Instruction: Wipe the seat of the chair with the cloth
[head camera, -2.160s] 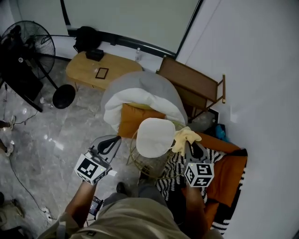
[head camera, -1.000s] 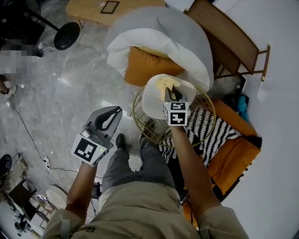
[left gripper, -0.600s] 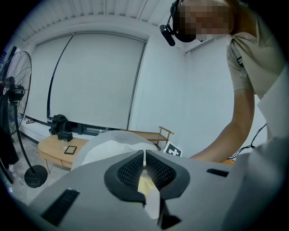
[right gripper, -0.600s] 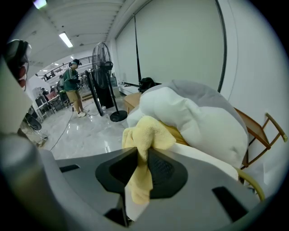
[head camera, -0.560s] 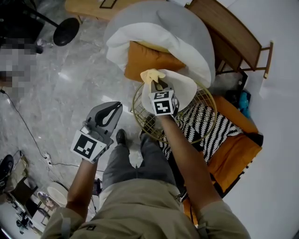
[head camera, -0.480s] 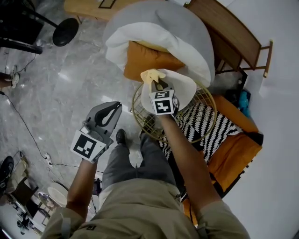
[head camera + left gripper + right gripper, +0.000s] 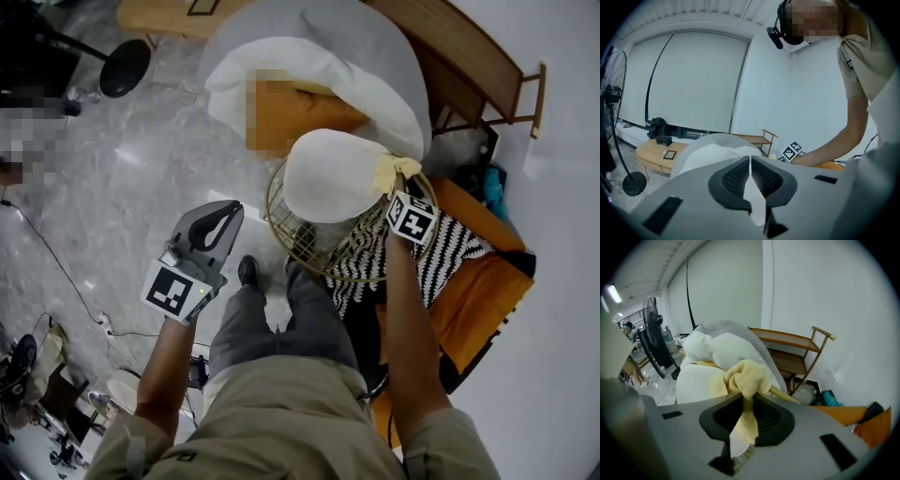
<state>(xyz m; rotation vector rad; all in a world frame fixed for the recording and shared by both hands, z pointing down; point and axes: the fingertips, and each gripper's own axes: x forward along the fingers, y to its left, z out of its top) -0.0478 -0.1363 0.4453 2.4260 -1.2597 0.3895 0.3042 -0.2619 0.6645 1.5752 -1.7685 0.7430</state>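
Note:
The chair has a round white seat cushion [image 7: 333, 173] on a gold wire frame [image 7: 300, 239]. My right gripper [image 7: 399, 186] sits at the seat's right edge, shut on a yellow cloth [image 7: 392, 170] that rests against the cushion. In the right gripper view the cloth [image 7: 744, 375] bunches above the closed jaws of that gripper [image 7: 746, 398], with the seat [image 7: 696, 380] just behind. My left gripper [image 7: 223, 214] hangs over the floor left of the chair, shut and holding nothing. Its jaws meet in the left gripper view [image 7: 750, 159].
A grey and white beanbag [image 7: 319, 47] with an orange cushion lies behind the chair. A wooden shelf [image 7: 469, 52] stands at the back right. A black-and-white patterned fabric [image 7: 445, 253] and orange padding [image 7: 483, 295] lie to the right. A fan base [image 7: 127, 67] stands at the far left.
My right gripper has carried the cloth across the seat from its left rim to its right edge. The left gripper has hardly moved.

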